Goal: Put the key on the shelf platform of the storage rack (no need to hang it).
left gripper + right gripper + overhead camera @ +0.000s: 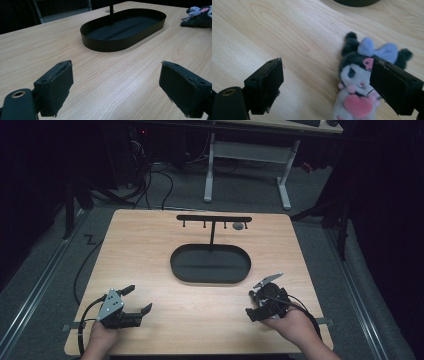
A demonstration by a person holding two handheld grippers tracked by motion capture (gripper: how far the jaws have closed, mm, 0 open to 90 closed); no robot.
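Note:
A small plush toy [359, 82] with black ears, a blue bow and a pink heart lies on the wooden table [150, 245]. My right gripper [327, 82] is open around it, and the toy sits close to the right jaw. In the high view the right gripper [251, 304] is near the table's front right. My left gripper [139, 299] is at the front left, open with nothing between its jaws [116, 87]. The left gripper view shows the plush toy [197, 15] far off at the upper right.
A black oval tray [175, 265] stands mid-table, with a black T-shaped stand [214, 218] with small hooks rising from its far side. The tray's wall [112, 46] lies ahead of the left gripper. Desk legs and cables are on the floor beyond the table.

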